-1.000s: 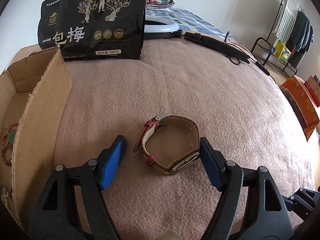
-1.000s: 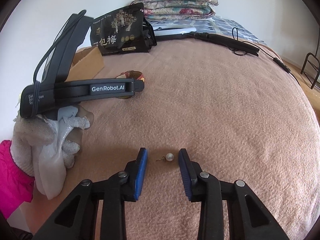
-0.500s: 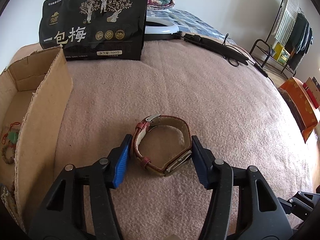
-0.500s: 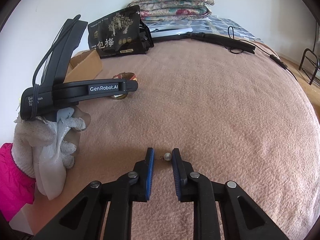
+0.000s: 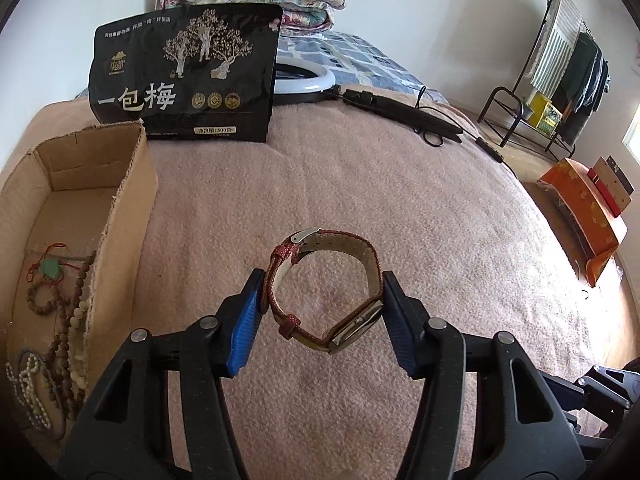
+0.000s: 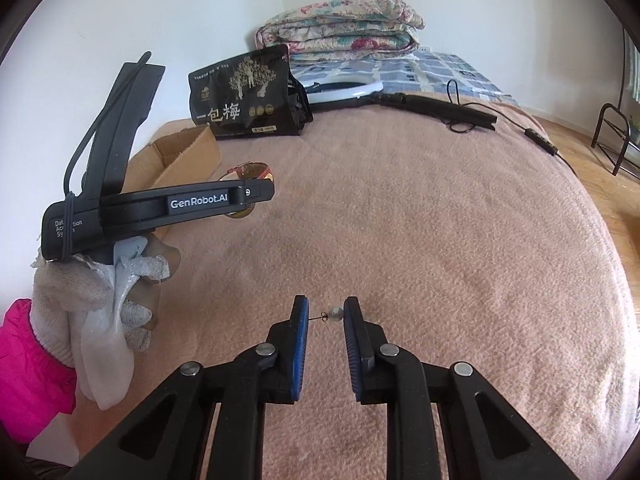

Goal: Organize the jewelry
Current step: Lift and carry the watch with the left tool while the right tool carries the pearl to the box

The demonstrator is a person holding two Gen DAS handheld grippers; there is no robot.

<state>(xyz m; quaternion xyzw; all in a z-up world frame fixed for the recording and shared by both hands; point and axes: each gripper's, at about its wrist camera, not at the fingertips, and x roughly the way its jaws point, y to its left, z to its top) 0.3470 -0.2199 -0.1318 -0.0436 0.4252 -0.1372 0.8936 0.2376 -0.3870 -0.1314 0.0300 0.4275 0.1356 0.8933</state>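
While the left claw [image 5: 322,308] grips the watch [image 5: 326,296] and the right claw [image 6: 326,316] pinches the earring [image 6: 335,313], the box [image 5: 120,216] lies far left.

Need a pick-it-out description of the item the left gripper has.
On the pink blanket, right of the cardboard box of bead strings, the left gripper is clamped on a wristwatch. Its red strap forms a buckled loop with a rectangular metal case; nothing else outside the box is band-shaped.

It was a home bedroom: a bed with pink blanket [image 6: 400,220], folded quilts [image 6: 340,24] and a clothes rack [image 5: 560,60].
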